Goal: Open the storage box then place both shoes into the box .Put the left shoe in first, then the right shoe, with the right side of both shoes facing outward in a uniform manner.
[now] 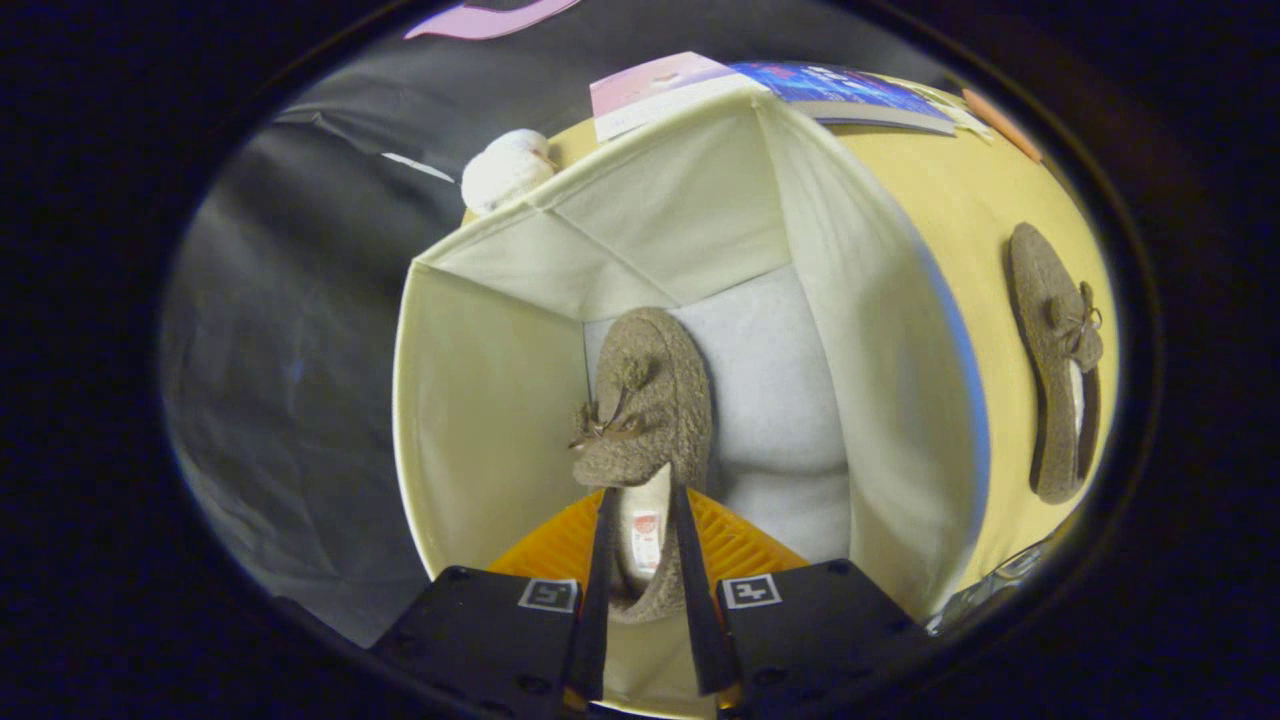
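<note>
A cream fabric storage box [480, 400] stands open on the yellow table [960, 220], and I look down into it. My gripper [645, 540] is shut on a brown fuzzy slipper [645, 400] with a small bow, both fingers pressing on its heel opening. The slipper hangs toe-first inside the box, near the left wall, above the grey bottom [770, 400]. A second matching slipper [1060, 360] lies on the table to the right of the box, outside it.
Booklets [800, 85] lie on the table beyond the box's far corner. A white round object [505, 170] sits beyond the box's far left wall. An orange pen [1005, 125] lies near the table's far right.
</note>
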